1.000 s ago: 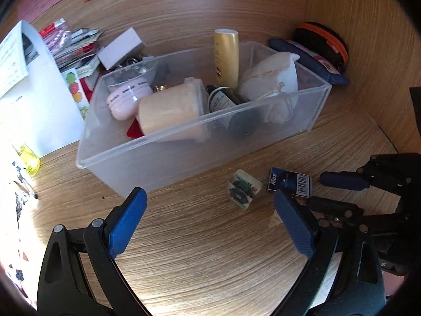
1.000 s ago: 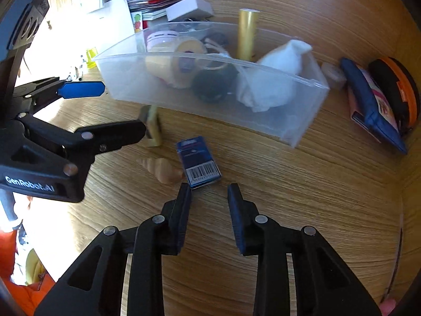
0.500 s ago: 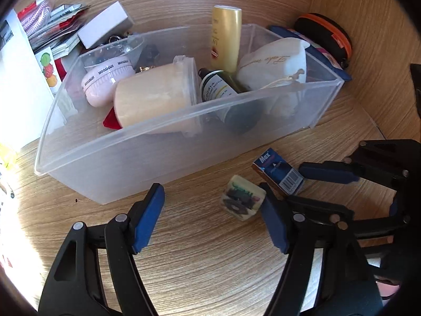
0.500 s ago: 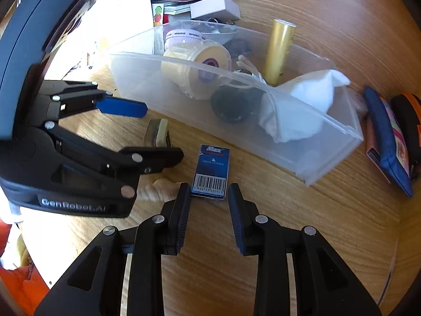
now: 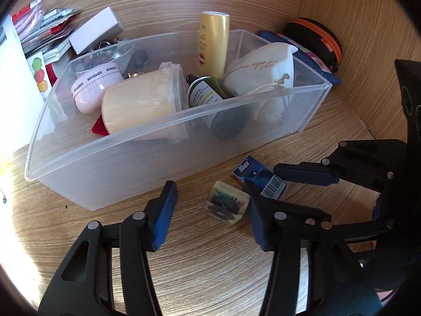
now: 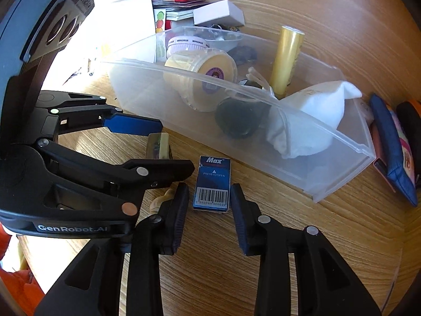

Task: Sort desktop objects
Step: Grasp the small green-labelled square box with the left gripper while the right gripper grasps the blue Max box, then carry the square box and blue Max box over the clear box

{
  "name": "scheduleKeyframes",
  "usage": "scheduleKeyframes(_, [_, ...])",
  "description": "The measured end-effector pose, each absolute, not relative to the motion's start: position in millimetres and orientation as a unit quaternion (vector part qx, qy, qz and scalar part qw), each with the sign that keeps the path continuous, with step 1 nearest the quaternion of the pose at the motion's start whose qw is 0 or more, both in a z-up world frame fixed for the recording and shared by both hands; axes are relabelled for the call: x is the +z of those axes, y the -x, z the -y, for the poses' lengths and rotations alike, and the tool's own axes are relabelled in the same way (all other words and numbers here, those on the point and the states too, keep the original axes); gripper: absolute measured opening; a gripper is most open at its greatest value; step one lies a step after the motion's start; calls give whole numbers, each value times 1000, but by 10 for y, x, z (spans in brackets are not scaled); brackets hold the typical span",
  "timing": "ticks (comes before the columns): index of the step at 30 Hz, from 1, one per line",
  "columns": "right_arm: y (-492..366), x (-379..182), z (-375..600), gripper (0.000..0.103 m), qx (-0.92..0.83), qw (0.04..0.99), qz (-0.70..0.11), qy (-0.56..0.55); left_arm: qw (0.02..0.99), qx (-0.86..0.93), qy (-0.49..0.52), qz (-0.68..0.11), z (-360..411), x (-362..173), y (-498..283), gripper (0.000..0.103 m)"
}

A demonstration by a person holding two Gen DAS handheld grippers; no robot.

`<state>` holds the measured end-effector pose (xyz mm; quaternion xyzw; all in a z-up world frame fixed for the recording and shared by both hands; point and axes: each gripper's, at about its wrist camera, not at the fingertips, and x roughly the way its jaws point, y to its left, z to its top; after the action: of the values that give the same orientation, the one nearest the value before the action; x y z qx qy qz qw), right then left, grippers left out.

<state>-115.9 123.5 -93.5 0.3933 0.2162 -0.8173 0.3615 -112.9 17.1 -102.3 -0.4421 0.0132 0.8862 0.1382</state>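
Observation:
A clear plastic bin (image 5: 126, 163) (image 6: 329, 166) on the wooden desk holds a cream jar (image 5: 139, 105), a pink case (image 5: 94, 89), a gold tube (image 5: 213, 44), a dark bottle (image 5: 205, 92) and a white pouch (image 5: 263, 71). In front of it lie a small picture eraser (image 5: 227, 204) (image 6: 158, 146) and a blue Max staples box (image 5: 259, 181) (image 6: 213, 184). My left gripper (image 5: 208, 213) (image 6: 163, 144) is open with the eraser between its fingers. My right gripper (image 6: 209, 205) (image 5: 265, 177) is open, its fingers on either side of the box's near end.
Behind the bin lie a white box (image 5: 96, 30), papers and packets (image 5: 44, 26), and at the right a blue pouch (image 6: 394, 147) and an orange-trimmed black case (image 5: 315, 39). A small seashell (image 6: 160, 200) lies under the left gripper's finger. A wooden wall stands behind and at the right.
Both grippers have moved forward toward the bin. The eraser now sits between the left fingers and the staples box between the right fingers.

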Motion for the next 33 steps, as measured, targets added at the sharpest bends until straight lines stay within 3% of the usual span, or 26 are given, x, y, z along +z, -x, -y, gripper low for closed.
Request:
scheduleKeyframes(3, [1126,-932,-1225,25,-820,357,-229,-386,139,888,438,-26,-190,-1036,1115,39])
scheduleKeyframes(6, [1152,-938,-1218,25,-819,356,-235,-384,137,889,436,-35,-209,-1037,1110,37])
scheduleKeyframes(9, [1156,-940,-1242,25,-821,349,-232,-387,134,889,436,-31,-196,-1038,1110,27])
scheduleKeyframes(13, [1155,-930,-1301,25,-826,343,-219,-391,144,888,436,-20,-147,-1028,1071,24])
scheduleKeyframes(33, [915,-563,-1557,25,-852,322,-195,-363,153,900,408,15,-21,-855,745,24])
